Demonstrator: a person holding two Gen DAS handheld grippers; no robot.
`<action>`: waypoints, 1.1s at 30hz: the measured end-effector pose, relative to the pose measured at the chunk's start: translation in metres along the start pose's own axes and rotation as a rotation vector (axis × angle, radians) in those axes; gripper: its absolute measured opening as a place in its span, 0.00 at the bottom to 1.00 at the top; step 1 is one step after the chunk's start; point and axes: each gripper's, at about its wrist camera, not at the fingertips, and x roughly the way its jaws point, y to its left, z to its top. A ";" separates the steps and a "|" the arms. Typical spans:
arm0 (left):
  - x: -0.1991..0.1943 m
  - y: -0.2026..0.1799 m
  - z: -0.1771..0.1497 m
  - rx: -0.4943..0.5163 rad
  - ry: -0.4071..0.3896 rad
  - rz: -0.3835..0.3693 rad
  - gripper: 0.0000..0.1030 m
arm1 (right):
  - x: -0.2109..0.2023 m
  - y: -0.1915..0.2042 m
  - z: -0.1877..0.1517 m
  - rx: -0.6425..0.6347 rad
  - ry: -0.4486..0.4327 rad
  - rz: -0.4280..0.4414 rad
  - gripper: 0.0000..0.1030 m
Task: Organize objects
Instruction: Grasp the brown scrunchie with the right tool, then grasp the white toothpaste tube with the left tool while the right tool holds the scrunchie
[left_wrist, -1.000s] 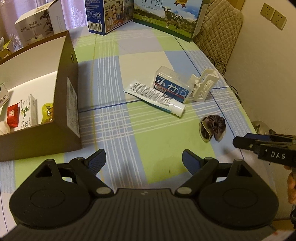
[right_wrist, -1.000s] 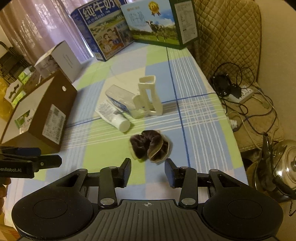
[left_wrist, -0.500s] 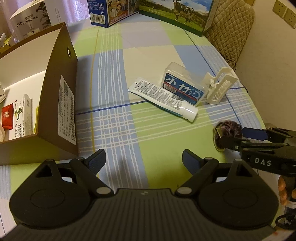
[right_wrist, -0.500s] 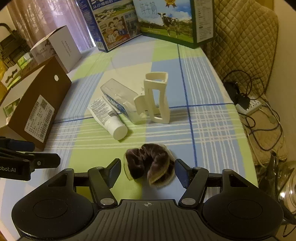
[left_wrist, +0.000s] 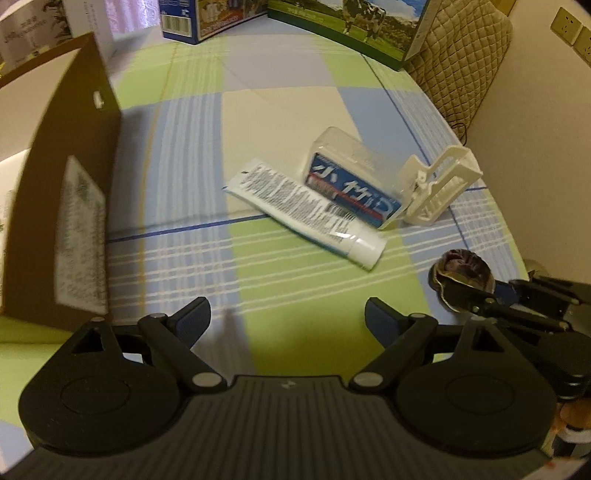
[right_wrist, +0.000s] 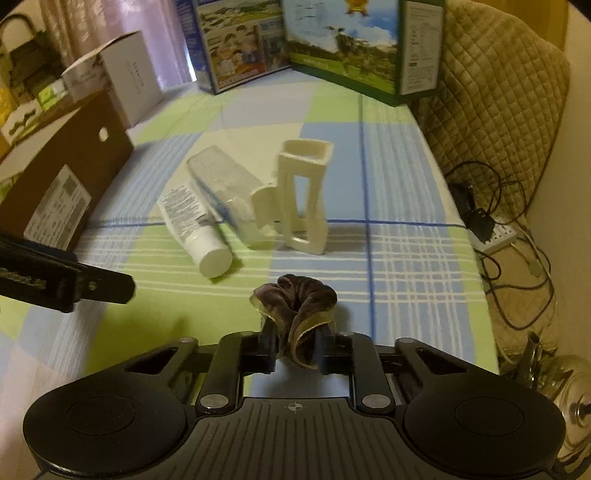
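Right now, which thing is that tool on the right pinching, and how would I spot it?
On the checked tablecloth, look nearer than the white plastic holder and the toothpaste tube. The right tool grips a dark brown velvet scrunchie, the only soft, crumpled item among hard plastic ones.

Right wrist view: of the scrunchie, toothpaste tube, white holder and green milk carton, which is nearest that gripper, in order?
1. Scrunchie, between the right gripper's fingers.
2. Toothpaste tube, ahead-left.
3. White holder, straight ahead.
4. Green milk carton, far end.
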 end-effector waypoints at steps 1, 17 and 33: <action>0.003 -0.002 0.002 -0.004 0.000 -0.005 0.86 | -0.002 -0.004 0.000 0.009 -0.003 -0.012 0.15; 0.054 -0.007 0.043 -0.144 -0.009 -0.036 0.88 | -0.023 -0.057 -0.003 0.157 -0.030 -0.102 0.15; 0.037 0.049 0.034 -0.105 -0.042 0.092 0.73 | -0.017 -0.060 -0.002 0.152 -0.021 -0.078 0.15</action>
